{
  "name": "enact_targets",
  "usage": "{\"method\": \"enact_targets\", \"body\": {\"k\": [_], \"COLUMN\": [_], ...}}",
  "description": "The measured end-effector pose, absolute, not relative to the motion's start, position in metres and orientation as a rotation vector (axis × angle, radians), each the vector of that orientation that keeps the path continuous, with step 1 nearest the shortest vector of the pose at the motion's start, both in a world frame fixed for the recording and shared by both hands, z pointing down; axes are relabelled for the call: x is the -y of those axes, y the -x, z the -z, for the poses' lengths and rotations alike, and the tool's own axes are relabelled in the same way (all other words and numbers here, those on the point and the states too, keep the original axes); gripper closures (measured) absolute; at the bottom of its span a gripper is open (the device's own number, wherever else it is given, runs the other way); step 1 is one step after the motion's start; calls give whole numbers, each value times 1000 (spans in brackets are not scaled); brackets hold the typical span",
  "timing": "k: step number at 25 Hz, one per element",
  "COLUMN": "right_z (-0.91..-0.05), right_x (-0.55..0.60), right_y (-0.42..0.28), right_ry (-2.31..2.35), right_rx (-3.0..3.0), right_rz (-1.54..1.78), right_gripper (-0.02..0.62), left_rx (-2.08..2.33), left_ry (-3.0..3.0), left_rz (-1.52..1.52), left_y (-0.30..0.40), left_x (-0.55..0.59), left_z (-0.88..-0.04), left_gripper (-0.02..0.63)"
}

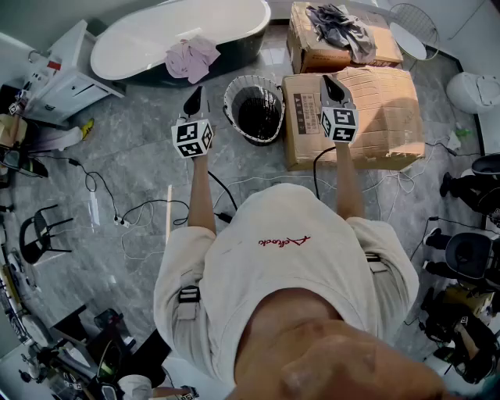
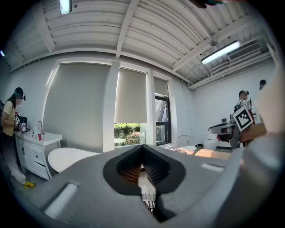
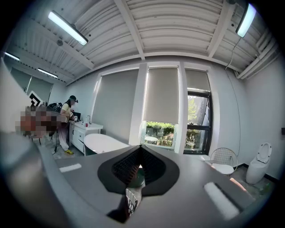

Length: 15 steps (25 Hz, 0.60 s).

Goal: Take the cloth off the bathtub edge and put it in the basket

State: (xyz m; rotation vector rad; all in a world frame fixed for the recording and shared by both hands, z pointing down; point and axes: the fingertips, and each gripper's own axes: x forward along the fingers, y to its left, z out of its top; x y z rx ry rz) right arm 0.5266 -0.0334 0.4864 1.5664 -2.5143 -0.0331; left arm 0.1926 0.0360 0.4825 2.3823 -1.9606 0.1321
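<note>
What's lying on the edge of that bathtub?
A pink cloth is draped over the bathtub rim, near the middle. The stretch of rim under it is covered.

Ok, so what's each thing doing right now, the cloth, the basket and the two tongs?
Pink cloth: draped over the bathtub edge.
Basket: upright on the floor, looks empty.
Left tongs: shut, holding nothing.
Right tongs: shut, holding nothing.
Grey clothes: heaped on a cardboard box.
</note>
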Motion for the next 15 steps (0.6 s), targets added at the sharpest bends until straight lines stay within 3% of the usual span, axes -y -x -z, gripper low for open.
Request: {"method": "enact_targets", "body": {"k": [15], "right_z": [-494], "right_x": [37], "right_y": [-541], "right_ry": [-1571], "right_rx": [2544], "right_rz": [-3], "right_gripper": [588], "left_rx": [1965], "left_ry": [-2371], "left_rz": [-171], "left_y": [-207], "left_x": [-36], "left_z": [-488], "left_gripper": [606]}}
